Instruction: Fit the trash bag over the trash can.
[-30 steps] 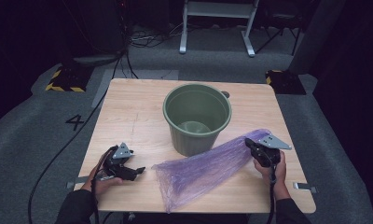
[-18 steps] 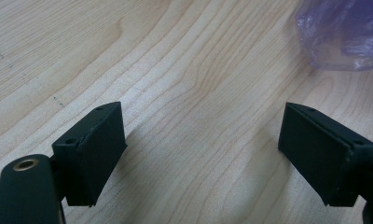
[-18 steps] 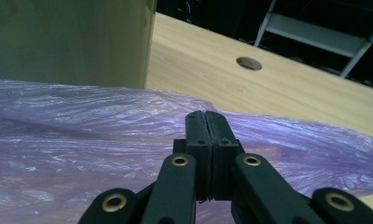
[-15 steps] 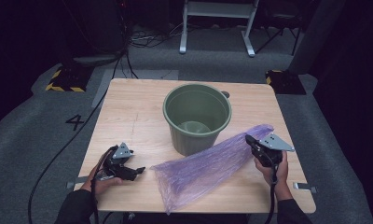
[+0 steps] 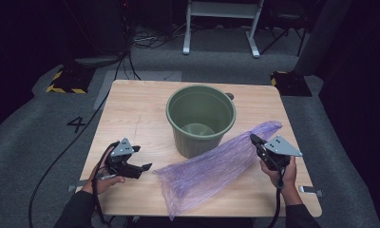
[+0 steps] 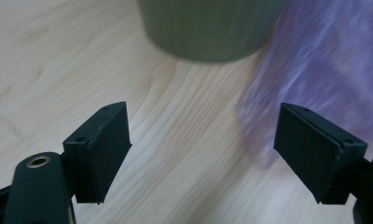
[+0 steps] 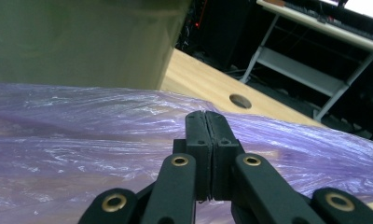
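A green bucket [image 5: 201,118] stands upright and empty at the middle of the wooden table [image 5: 136,109]. In front of it a crumpled purple plastic bag [image 5: 212,168] stretches from the front edge up to the right. My right gripper [image 5: 255,141] is shut on the bag's right end; in the right gripper view its jaws [image 7: 206,126] pinch the film [image 7: 82,140] beside the bucket wall [image 7: 82,42]. My left gripper [image 5: 145,167] hovers left of the bag, open. Its jaws [image 6: 203,112] have just been closing a little, with nothing between them; the bag's edge [image 6: 324,60] lies by one jaw.
A round hole [image 5: 229,96] sits in the tabletop behind the bucket. Beyond the table stand a white metal frame [image 5: 221,23] and two dark floor blocks, one with yellow-black stripes [image 5: 64,80]. A cable [image 5: 60,161] trails off the left side.
Both hands have risen slightly. The bag's right end has lifted with the right gripper, and the left gripper now hovers a little higher beside the bag.
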`<state>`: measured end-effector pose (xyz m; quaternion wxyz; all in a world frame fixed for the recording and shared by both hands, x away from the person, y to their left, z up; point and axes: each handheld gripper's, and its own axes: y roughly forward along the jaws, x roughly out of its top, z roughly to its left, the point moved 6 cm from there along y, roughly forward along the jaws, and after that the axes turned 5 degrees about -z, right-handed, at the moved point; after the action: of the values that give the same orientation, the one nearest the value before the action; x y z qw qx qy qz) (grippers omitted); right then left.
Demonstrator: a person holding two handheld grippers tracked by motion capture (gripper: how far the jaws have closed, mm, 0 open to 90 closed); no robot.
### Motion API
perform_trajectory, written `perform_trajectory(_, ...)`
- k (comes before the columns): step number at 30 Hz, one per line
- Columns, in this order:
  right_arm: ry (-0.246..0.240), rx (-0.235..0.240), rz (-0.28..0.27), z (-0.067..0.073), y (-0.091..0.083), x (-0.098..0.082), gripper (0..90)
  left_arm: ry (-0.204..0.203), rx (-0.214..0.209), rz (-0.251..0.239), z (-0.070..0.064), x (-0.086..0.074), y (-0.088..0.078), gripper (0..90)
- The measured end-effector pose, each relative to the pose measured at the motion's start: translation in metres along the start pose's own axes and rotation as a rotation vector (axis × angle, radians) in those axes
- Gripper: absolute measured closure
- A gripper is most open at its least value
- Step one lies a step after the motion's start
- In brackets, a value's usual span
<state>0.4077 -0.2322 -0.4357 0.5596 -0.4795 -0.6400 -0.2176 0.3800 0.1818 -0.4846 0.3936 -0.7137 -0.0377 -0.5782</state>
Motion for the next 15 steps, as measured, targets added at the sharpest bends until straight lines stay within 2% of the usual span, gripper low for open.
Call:
perform_trajectory(4,-0.023,0.006,-0.022,0.003,-0.002,0.011,89.2,0.047,-0.04,-0.028,-0.021,0.025,0.002,18.3)
perform_trajectory(8,-0.033,0.012,-0.044,0.006,-0.004,0.021,89.2,0.062,-0.087,-0.051,-0.041,0.046,0.006,18.1)
perform_trajectory(10,-0.043,0.016,-0.053,0.009,-0.004,0.027,89.2,0.082,-0.087,-0.055,-0.053,0.056,0.008,18.1)
perform_trajectory(12,-0.057,0.02,-0.057,0.012,-0.004,0.032,89.2,0.104,-0.06,-0.043,-0.066,0.066,0.012,18.2)
perform_trajectory(15,-0.079,0.025,-0.062,0.016,-0.003,0.039,89.2,0.139,-0.105,-0.055,-0.089,0.079,0.016,18.3)
